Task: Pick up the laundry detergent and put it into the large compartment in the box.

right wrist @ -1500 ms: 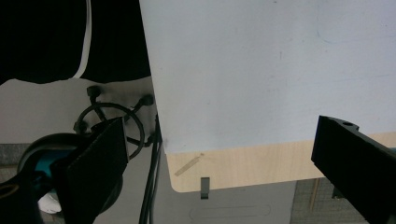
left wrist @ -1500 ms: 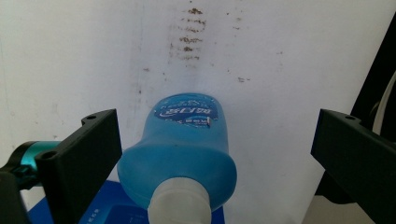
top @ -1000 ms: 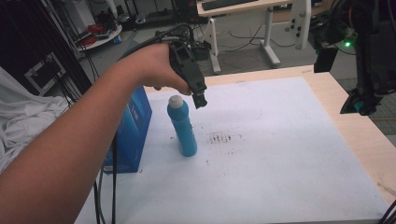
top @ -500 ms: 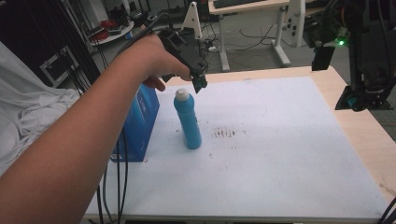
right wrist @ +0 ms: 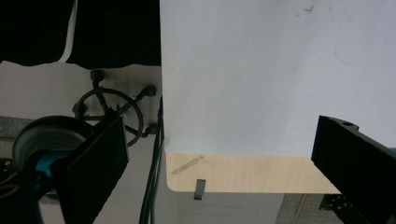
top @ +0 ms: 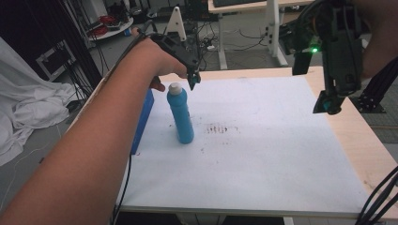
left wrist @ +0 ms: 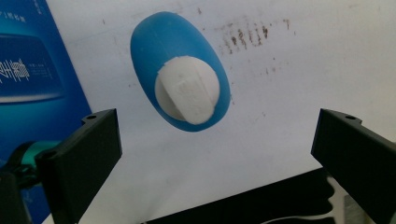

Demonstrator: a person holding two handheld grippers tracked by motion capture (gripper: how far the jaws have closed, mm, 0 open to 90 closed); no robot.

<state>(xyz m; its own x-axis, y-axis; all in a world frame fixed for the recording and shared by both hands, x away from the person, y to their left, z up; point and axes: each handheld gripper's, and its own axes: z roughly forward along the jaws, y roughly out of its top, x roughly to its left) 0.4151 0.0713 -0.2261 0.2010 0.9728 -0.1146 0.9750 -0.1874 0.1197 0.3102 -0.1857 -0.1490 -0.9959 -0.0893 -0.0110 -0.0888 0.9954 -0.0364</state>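
A blue bottle (top: 181,117) with a white cap stands upright on the white sheet, left of the middle. My left gripper (top: 193,82) hovers at cap height, just right of and behind the cap, apart from it. In the left gripper view I look down on the bottle (left wrist: 180,46) and its white cap (left wrist: 187,88). The left gripper (left wrist: 215,156) stands open there, jaws wide apart and empty, with the bottle beyond them. My right gripper (top: 327,104) hangs high over the table's right side. In its own view the right gripper (right wrist: 219,158) is open and empty above the sheet's edge.
A blue box (top: 143,119) stands just left of the bottle, also seen as the blue box (left wrist: 28,70). Dark smudges (top: 218,128) mark the white sheet (top: 263,154). Bare wood runs along the table's right edge (top: 361,140). Desks, cables and a white cloth lie beyond.
The left gripper has stayed beside the bottle's cap, barely shifting. The right gripper has drifted a little leftward over the table's right side.
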